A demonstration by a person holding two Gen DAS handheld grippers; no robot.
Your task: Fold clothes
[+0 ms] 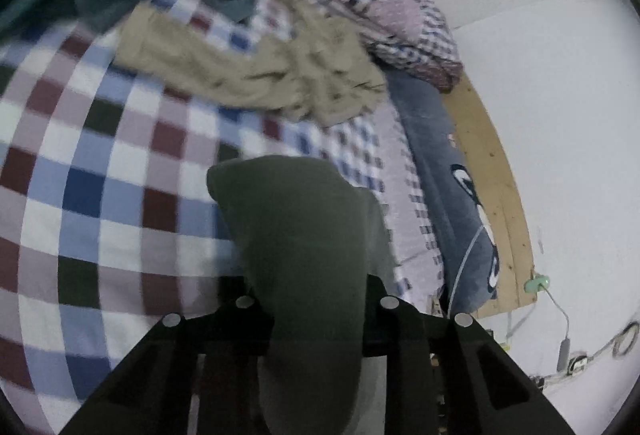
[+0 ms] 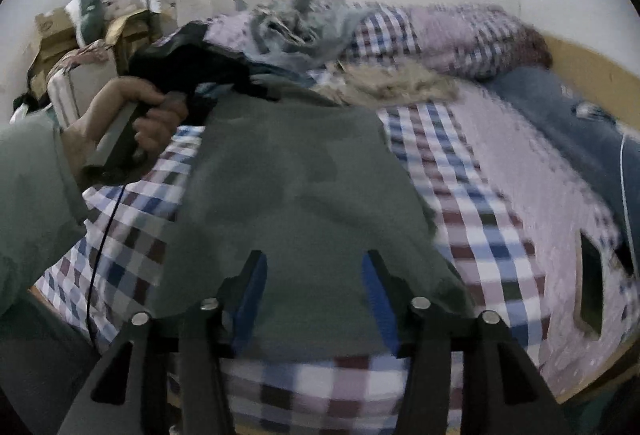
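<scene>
Green cloth (image 2: 288,187) lies spread on the checked bed (image 2: 480,243), one edge pinched shut in the left gripper (image 1: 316,299); the right gripper (image 2: 314,263), jaws apart above the near hem, should clamp squarely before lifting.

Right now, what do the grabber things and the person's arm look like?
Both grippers, left and right, are black angular frames with round silver bolts. The right gripper's fingers have blue pads. A thin black cable hangs below the person's left hand, and the sleeve is grey-green.
</scene>
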